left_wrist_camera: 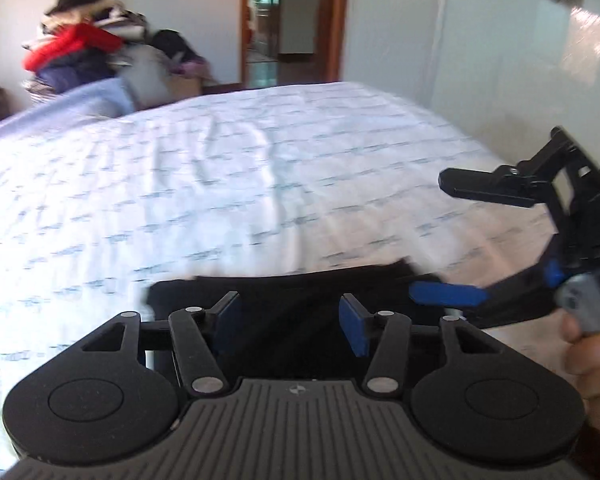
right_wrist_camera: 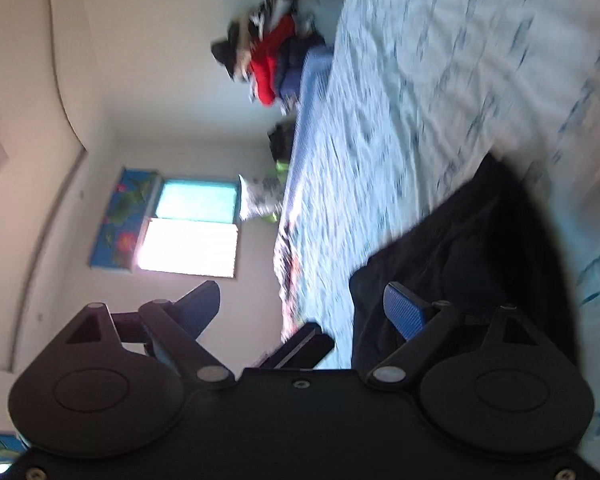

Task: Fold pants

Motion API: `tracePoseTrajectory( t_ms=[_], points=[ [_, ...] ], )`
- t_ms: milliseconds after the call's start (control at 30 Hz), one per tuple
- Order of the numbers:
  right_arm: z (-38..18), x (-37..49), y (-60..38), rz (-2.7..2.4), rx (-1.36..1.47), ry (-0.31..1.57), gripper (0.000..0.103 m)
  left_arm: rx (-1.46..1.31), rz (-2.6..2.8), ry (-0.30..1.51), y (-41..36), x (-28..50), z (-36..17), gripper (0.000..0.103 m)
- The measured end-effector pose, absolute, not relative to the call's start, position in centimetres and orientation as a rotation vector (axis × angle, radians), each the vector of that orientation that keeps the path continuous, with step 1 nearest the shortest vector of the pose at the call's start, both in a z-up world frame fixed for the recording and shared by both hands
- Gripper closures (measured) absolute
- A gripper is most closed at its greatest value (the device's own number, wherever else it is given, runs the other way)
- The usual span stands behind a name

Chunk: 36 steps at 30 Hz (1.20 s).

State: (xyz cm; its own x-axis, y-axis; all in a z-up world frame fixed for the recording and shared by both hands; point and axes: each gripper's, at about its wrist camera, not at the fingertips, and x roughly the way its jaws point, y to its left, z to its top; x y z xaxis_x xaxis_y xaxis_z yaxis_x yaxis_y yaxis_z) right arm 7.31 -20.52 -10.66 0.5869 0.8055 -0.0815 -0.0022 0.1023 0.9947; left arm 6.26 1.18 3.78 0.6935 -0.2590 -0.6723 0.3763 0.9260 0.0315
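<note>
- Left wrist view: dark pants (left_wrist_camera: pixel 300 292) low in the frame on the bed (left_wrist_camera: pixel 220 184), partly behind the left tool (left_wrist_camera: pixel 291 322).
- Left tool parted about halfway, pads clear of the cloth, nothing held.
- Right tool (left_wrist_camera: pixel 456 246) at right edge, gaping wide, empty; lower pad just over the pants' corner.
- Right wrist view: pants (right_wrist_camera: pixel 480 248) at lower right, tool (right_wrist_camera: pixel 304 312) rolled sideways.
- Risk: blurred, moving tools may snag one layer only, or drag the sheet, spoiling the fold.

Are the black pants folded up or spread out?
Cannot tell for sure: the black pants lie bunched in a dark heap on the bed, blurred, with no legs stretched out.
</note>
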Motion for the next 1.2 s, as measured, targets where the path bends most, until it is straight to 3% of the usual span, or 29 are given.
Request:
tracePoseTrajectory(
  t_ms=[67, 133, 200, 233, 300, 433, 600, 733, 1067, 1200],
  points=[
    [-11.2, 7.9, -19.0, 0.641, 1.255, 0.838, 0.013, 0.157, -0.327, 0.746, 1.9, 6.4, 2.6, 0.046],
    [-12.5, 8.2, -19.3, 0.536, 1.170, 0.889, 0.035, 0.117, -0.327, 0.768, 2.9, 6.2, 1.6, 0.046],
    [-13.3, 7.1, -21.1, 0.535, 1.266, 0.874, 0.031, 0.078, -0.334, 0.773, 3.8, 5.4, 1.0, 0.046],
    [-12.6, 6.3, -21.9, 0.527, 1.253, 0.847, 0.024, 0.052, -0.344, 0.779, 4.3, 5.0, 0.7, 0.046],
    [-10.5, 4.5, -23.0, 0.469, 1.114, 0.812, 0.020, 0.016, -0.380, 0.788, 4.8, 4.3, 0.6, 0.046],
    [-10.0, 2.9, -24.5, 0.452, 1.035, 0.861, 0.021, 0.014, -0.439, 0.780, 4.7, 3.5, 0.2, 0.037],
    [-11.5, 3.6, -23.8, 0.443, 1.051, 0.974, 0.030, -0.022, -0.428, 0.795, 5.1, 3.8, -0.6, 0.037],
    [-11.8, 3.0, -23.3, 0.426, 1.013, 1.029, 0.030, -0.046, -0.433, 0.792, 5.4, 3.3, -0.7, 0.029],
    [-11.5, 4.0, -21.4, 0.467, 0.911, 1.074, 0.026, -0.015, -0.392, 0.837, 4.2, 3.9, -1.5, 0.028],
    [-11.6, 4.6, -20.5, 0.541, 0.862, 1.072, 0.047, 0.014, -0.357, 0.848, 3.5, 3.8, -1.8, 0.026]
  ],
)
